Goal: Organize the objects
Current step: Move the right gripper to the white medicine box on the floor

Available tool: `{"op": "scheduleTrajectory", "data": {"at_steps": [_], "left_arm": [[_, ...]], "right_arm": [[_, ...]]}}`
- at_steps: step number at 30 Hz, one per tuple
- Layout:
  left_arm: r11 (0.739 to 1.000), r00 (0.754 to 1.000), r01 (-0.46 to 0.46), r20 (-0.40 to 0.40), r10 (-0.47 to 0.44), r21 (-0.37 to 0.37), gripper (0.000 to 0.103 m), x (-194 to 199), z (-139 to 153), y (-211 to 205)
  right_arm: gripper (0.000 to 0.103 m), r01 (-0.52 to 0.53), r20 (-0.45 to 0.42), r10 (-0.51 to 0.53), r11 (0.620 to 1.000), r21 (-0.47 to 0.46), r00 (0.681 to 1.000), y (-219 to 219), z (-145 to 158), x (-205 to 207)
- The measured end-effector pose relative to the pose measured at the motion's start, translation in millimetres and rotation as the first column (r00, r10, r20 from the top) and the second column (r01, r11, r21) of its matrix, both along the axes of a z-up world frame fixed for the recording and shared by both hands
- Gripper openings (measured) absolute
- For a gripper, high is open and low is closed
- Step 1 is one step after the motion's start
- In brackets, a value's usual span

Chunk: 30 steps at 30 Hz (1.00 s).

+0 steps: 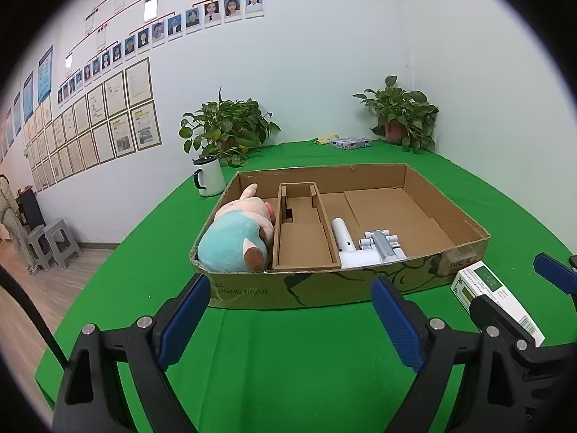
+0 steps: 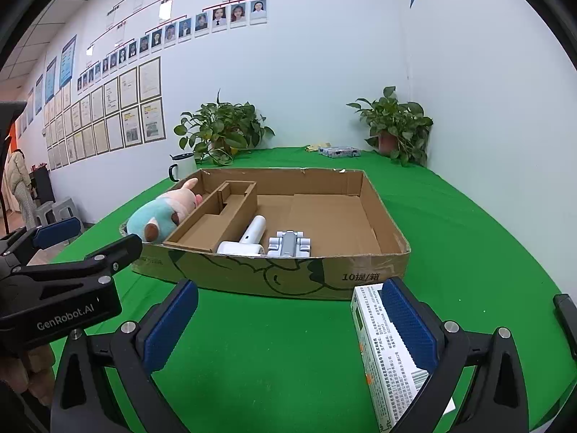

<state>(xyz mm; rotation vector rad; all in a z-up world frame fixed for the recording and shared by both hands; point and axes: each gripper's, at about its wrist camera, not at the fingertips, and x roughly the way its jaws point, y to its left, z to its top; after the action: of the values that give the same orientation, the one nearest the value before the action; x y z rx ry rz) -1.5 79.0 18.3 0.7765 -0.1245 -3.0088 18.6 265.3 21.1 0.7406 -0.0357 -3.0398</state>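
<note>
Holding both grippers, left (image 1: 290, 310) and right (image 2: 288, 319), with jaws spread and empty, we see the medicine box (image 2: 389, 353) lying at four o'clock beside the cardboard tray (image 2: 274, 281) on the green table (image 2: 468, 216).

the cardboard box (image 2: 324, 281) carries "10提/箱" on its front wall and, in the left wrist view, "ging tissue", while the left gripper (image 2: 54, 238) body reads "genrobot.ai"; print on the medicine carton (image 2: 382, 353) and wall papers (image 2: 108, 108) is too small.

Two potted plants (image 1: 225, 128) (image 1: 400, 115) by the wall; white mug (image 1: 208, 176) on green cloth (image 1: 288, 361).
</note>
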Motion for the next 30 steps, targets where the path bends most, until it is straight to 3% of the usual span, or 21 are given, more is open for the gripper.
{"op": "scheduleTrajectory", "data": {"at_steps": [6,12,16,20,23,25,28,30], "left_arm": [[1.000,1.000,0.004,-0.001,-0.004,0.007,0.091,5,2,0],[1.000,1.000,0.012,0.011,-0.013,0.027,0.091,8,-1,-5],[0.999,0.999,0.019,0.042,-0.021,0.048,0.091,8,-10,-13],[0.994,0.995,0.043,0.091,-0.052,0.097,0.091,4,-26,-17],[0.991,0.989,0.073,0.123,-0.087,0.109,0.091,-2,-40,-11],[0.986,0.981,0.096,0.156,-0.116,0.135,0.091,-7,-50,-5],[0.977,0.968,0.133,0.191,-0.164,0.165,0.091,-14,-59,3],[0.971,0.960,0.155,0.203,-0.191,0.180,0.091,-16,-62,6]], "right_arm": [[0.102,-0.020,-0.008,0.020,1.000,0.018,1.000,-1,5,12],[0.103,-0.045,0.029,0.047,0.997,-0.062,0.998,13,4,15],[0.103,0.021,0.045,-0.020,0.999,-0.026,0.999,42,-3,22],[0.103,0.094,0.169,-0.100,0.995,0.044,0.980,86,-34,17],[0.102,0.070,0.320,-0.075,0.997,0.030,0.945,108,-68,8],[0.098,0.047,0.357,-0.043,0.999,-0.004,0.933,111,-81,7],[0.067,0.029,0.384,-0.032,0.999,0.012,0.923,104,-96,2],[0.060,0.013,0.409,-0.039,0.998,0.065,0.912,93,-107,-4]]}}
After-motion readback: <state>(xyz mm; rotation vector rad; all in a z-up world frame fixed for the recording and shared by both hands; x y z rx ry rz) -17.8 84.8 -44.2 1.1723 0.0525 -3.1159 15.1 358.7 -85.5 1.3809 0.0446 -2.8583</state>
